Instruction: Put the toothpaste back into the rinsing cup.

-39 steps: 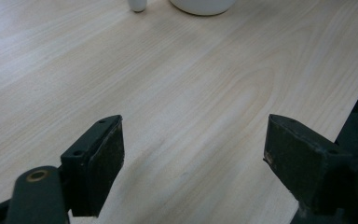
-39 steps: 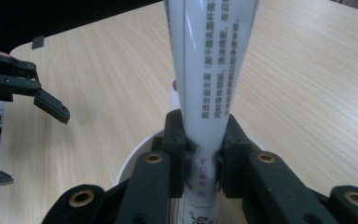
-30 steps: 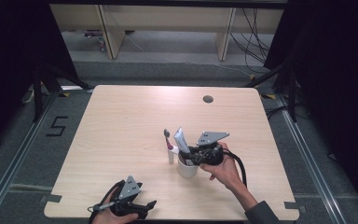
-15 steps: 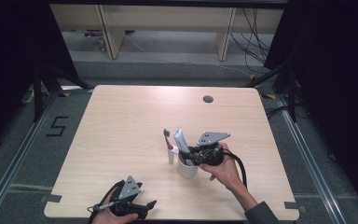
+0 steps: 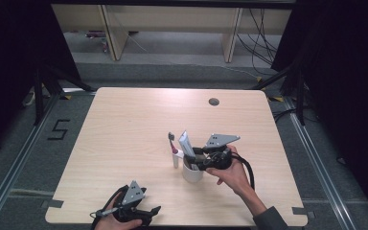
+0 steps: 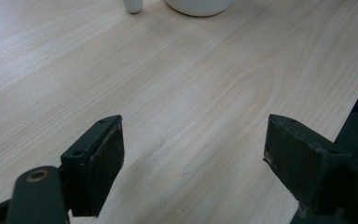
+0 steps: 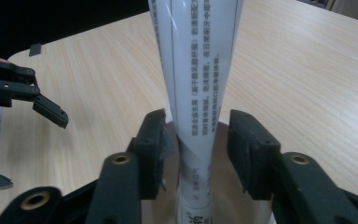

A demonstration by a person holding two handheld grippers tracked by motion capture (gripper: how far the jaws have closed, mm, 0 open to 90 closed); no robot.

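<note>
A white cup (image 5: 192,172) stands right of the table's middle with a white toothpaste tube (image 5: 187,143) upright in it. My right gripper (image 5: 195,161) reaches over the cup's rim from the right. In the right gripper view the tube (image 7: 196,70) rises between the two jaws of that gripper (image 7: 198,135), which is open, a small gap showing on each side. A toothbrush (image 5: 173,147) with a grey head stands upright on a white foot just left of the cup. My left gripper (image 5: 149,211) rests open near the front edge, nothing between its pads (image 6: 105,158).
The light wood table (image 5: 124,124) has a round cable hole (image 5: 214,101) at the back right. In the left gripper view the cup's base (image 6: 198,5) and the toothbrush's foot (image 6: 133,5) lie far ahead, and the table's edge (image 6: 354,88) is close on the right.
</note>
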